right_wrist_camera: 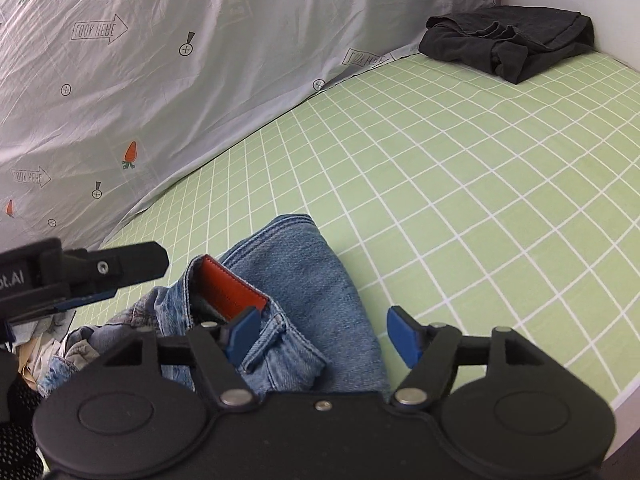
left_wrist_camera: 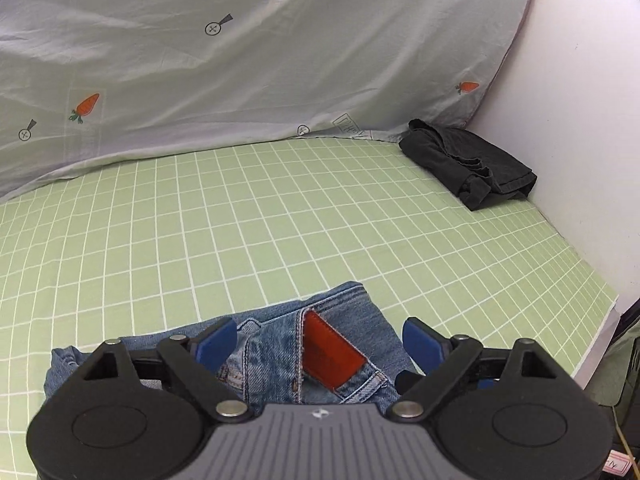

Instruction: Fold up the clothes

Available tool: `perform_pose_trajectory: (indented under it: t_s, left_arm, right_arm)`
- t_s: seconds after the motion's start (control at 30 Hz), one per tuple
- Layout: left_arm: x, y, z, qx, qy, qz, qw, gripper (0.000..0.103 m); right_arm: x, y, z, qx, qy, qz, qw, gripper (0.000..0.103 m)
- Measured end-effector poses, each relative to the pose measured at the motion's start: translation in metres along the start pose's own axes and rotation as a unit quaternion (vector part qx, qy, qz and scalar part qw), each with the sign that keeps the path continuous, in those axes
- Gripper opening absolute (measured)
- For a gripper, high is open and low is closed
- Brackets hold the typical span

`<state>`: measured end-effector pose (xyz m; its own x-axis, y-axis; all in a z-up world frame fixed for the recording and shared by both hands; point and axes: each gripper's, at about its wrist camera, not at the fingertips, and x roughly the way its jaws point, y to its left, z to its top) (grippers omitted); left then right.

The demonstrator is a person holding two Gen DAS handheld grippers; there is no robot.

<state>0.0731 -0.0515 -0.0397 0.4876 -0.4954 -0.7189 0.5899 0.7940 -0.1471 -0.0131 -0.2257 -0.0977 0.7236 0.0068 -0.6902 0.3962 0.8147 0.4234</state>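
Folded blue jeans with a red leather waist patch lie on the green checked sheet at the near edge. My left gripper is open, its blue pads apart just above the jeans, holding nothing. In the right wrist view the jeans and red patch lie under my open, empty right gripper. The left gripper shows at the left there.
A folded black garment lies at the far right corner against the white wall; it also shows in the right wrist view. A grey carrot-print cloth rises along the back. Loose clothes lie at the left.
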Motion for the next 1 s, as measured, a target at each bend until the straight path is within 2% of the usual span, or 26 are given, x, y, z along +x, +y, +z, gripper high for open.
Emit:
perform_pose_trajectory:
  t_s: [0.2,0.27,0.53,1.0]
  left_arm:
    - [-0.011,0.030,-0.001,-0.005,0.008,0.042,0.9991,0.092]
    - [-0.019,0.045,-0.002,-0.012,0.006,0.055,0.9984,0.092]
    - [-0.046,0.103,-0.009,-0.042,0.002,0.081,0.9959,0.092]
    - [-0.068,0.185,-0.042,-0.076,0.023,0.080,0.9936,0.092]
  right_arm:
    - [0.000,0.019,-0.004,-0.022,-0.013,-0.013,1.000,0.082]
    - [0.002,0.028,-0.006,-0.030,-0.016,-0.016,0.999,0.089]
    - [0.014,0.069,-0.019,-0.047,-0.015,-0.022,0.999,0.089]
    - [0.021,0.129,-0.054,-0.061,-0.022,-0.053,0.996,0.089]
